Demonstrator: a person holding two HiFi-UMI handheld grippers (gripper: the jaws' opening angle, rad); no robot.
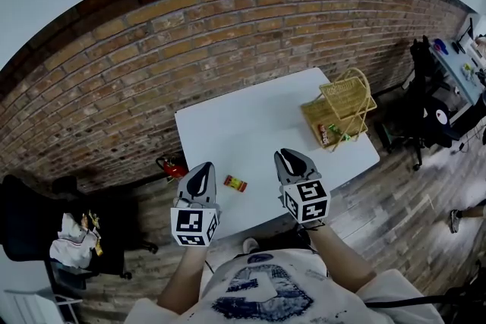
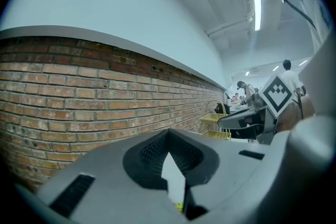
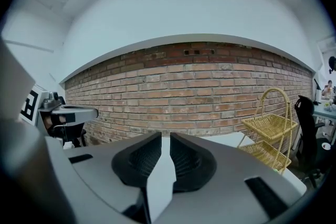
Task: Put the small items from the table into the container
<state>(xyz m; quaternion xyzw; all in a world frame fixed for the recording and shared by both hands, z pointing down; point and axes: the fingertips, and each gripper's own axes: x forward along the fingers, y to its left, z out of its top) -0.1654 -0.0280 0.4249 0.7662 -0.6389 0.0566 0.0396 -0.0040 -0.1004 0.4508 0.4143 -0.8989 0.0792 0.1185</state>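
A small red and yellow item point(image 1: 235, 183) lies on the white table point(image 1: 250, 121), just right of my left gripper point(image 1: 202, 167). In the left gripper view the left gripper point(image 2: 168, 134) has its jaw tips touching and nothing between them. My right gripper point(image 1: 288, 154) hovers over the table's near edge. In the right gripper view the right gripper point(image 3: 162, 136) shows a narrow empty slit between its pads. The two-tier yellow wicker basket point(image 1: 342, 108) stands at the table's right end, with a red item point(image 1: 324, 134) and a green one point(image 1: 342, 136) in its lower tier.
A brick wall point(image 1: 190, 34) runs behind the table. A red object point(image 1: 173, 167) sits on the floor by the table's left corner. A black chair with clutter point(image 1: 76, 239) stands at the left, and an office chair point(image 1: 425, 110) and a desk point(image 1: 463, 64) at the right.
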